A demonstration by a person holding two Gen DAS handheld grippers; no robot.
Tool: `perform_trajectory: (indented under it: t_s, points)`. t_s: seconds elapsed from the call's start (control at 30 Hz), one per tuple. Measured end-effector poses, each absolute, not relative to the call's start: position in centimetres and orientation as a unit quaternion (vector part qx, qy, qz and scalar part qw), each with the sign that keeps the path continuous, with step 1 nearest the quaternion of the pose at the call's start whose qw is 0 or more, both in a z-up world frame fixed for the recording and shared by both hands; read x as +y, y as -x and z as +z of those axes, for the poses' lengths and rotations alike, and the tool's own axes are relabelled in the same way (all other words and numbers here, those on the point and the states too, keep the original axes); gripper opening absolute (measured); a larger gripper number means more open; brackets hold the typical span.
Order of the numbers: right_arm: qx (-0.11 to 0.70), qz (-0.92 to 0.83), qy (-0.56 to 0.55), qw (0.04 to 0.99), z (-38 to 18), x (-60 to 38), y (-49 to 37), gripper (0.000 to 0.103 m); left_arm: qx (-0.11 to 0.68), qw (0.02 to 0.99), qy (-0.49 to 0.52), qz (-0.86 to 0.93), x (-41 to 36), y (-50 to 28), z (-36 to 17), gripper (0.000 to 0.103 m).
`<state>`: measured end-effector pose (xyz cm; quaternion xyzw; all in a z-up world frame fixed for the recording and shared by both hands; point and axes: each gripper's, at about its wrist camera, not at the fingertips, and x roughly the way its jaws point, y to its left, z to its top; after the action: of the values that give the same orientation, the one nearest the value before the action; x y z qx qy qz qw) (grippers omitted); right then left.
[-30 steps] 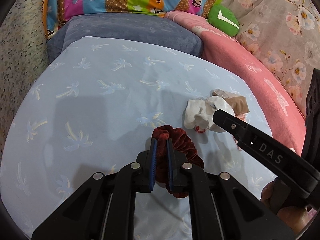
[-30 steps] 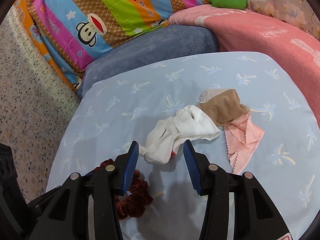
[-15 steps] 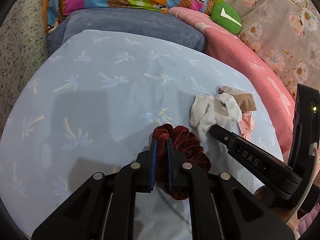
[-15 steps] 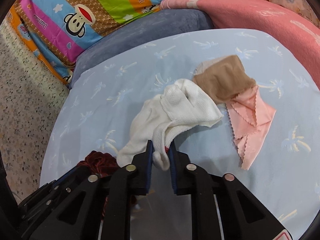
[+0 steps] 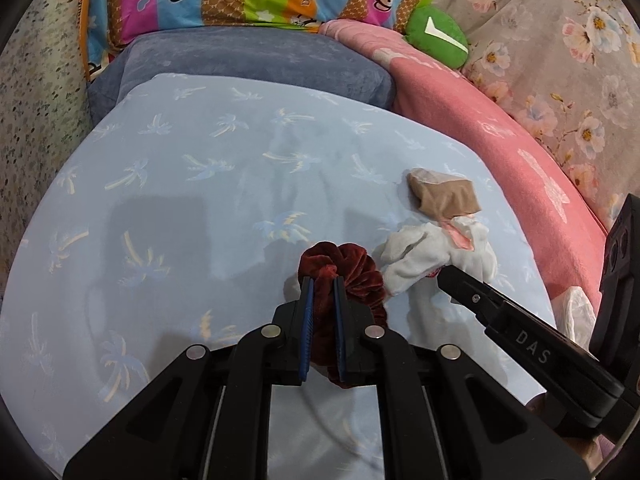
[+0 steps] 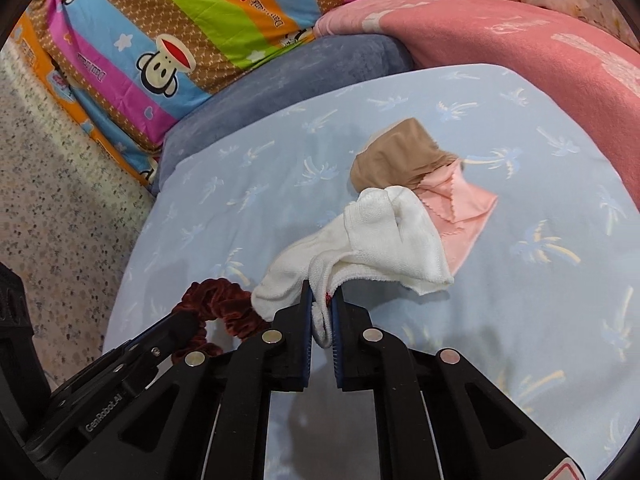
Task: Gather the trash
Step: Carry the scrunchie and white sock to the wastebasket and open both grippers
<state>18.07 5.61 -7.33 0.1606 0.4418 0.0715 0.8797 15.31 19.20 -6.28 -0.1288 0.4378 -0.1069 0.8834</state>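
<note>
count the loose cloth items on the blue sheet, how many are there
4. A dark red scrunchie in the left gripper, a white sock in the right gripper, a tan stocking and a pink cloth lying beyond. More may hide underneath.

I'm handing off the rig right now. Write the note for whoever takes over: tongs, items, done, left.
Left tongs: shut on the dark red scrunchie, low over the blue sheet.
Right tongs: jaws have just been closing and now pinch the white sock at its near edge; most of it trails on the sheet.
On the sheet beyond the sock: tan stocking and pink cloth, overlapping, both untouched.
Done: scrunchie and sock gripped.
Left: carry both off, then come back for stocking and cloth. No bin is in view.
</note>
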Motion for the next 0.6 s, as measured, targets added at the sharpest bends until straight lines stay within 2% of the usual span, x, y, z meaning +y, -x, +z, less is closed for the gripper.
perform_trajectory:
  t_s: [0.6]
  points:
    - [0.386,0.024,-0.206,0.899,-2.3,-3.5,-8.2,0.008,0.399,0.896,0.088,-0.173,11.2,-10.1,-0.8,0.010]
